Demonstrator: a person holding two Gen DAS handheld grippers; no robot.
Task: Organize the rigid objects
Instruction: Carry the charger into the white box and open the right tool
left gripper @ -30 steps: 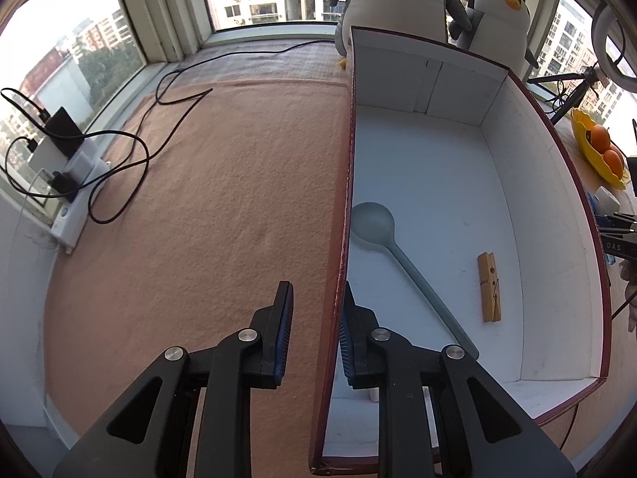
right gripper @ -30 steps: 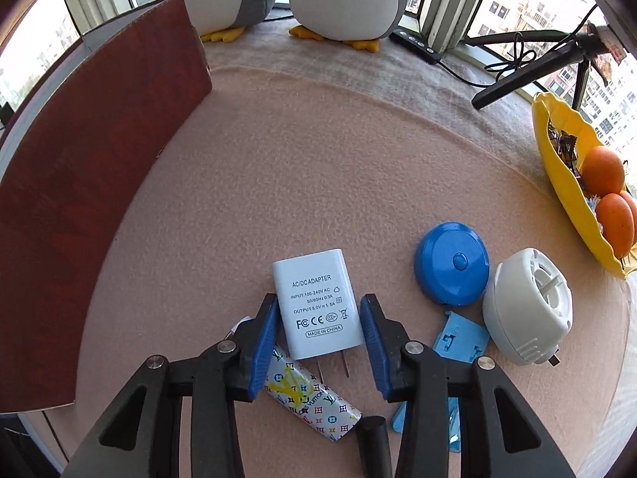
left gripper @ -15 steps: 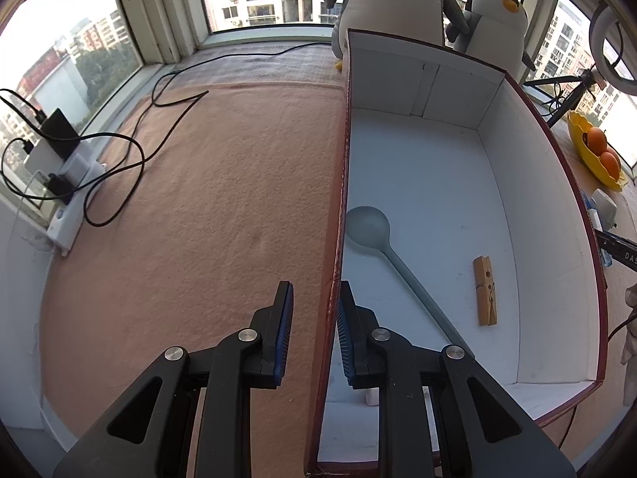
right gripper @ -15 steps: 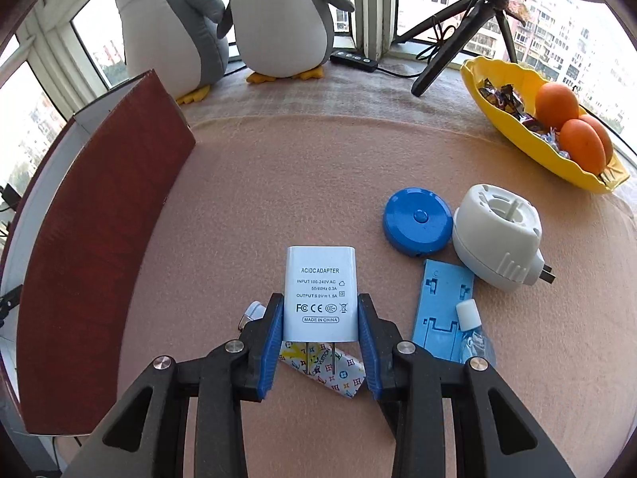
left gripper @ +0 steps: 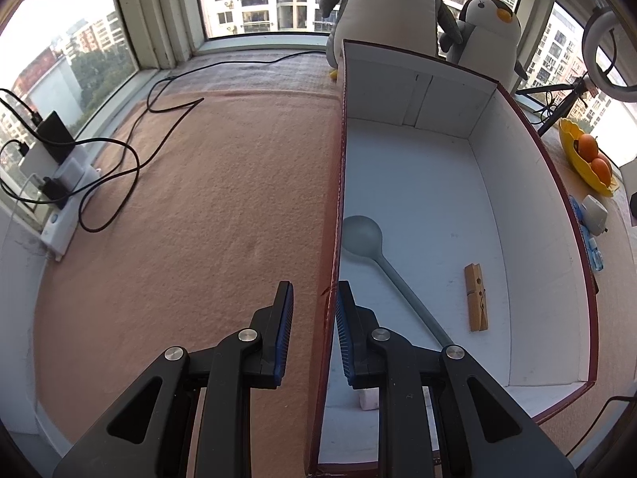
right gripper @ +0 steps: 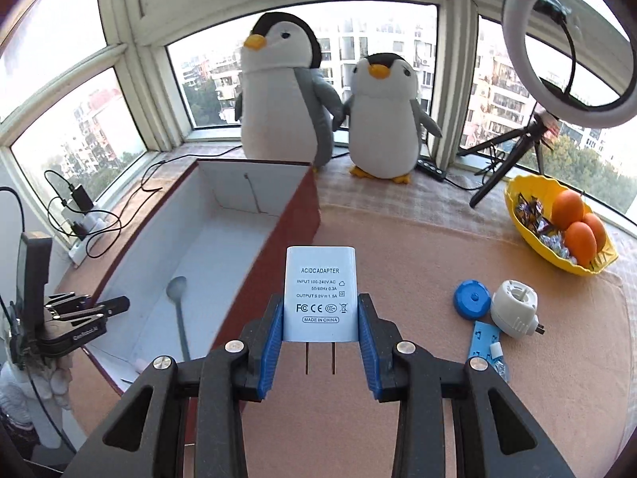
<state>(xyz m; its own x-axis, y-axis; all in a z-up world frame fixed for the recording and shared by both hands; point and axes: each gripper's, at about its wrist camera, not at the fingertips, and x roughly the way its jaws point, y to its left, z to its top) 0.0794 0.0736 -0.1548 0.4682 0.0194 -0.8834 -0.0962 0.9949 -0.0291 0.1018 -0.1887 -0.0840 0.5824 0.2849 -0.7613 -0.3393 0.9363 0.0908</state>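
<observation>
A: Item one, held: white AC/DC adapter (right gripper: 318,294), clamped between the blue pads of the right gripper (right gripper: 319,328), prongs pointing back toward the camera. Lifted clear of the tan mat (right gripper: 418,263), just right of the box's red wall.

B: Left gripper (left gripper: 312,332)?

A: Straddling the box's left wall, one finger outside, one inside. Narrow gap between the jaws; touching the cardboard or only flanking it, cannot tell. Probably steadying.

B: Contents of the red-edged white box (left gripper: 529,215)?

A: Grey-green spoon (left gripper: 382,263), bowl against the left wall. Wooden clothespin (left gripper: 476,297), apart from the spoon, nearer the right wall. Small white piece near the front edge, mostly hidden behind the gripper; not identifiable.

B: Outstanding, on the mat?

A: Blue round disc (right gripper: 472,299); white round plug-in device (right gripper: 514,307), touching or just beside the disc; flat light-blue piece (right gripper: 483,341) with a small clear bottle (right gripper: 499,358) lying on it.

B: Excluded?

A: Yellow fruit bowl (right gripper: 521,195), two plush penguins (right gripper: 284,91), ring light (right gripper: 569,44).

B: Progress?

A: By estimate, under halfway: two or three stowed, one in transit, four remaining. Next, likely: adapter over the right wall and down onto bare white floor.
</observation>
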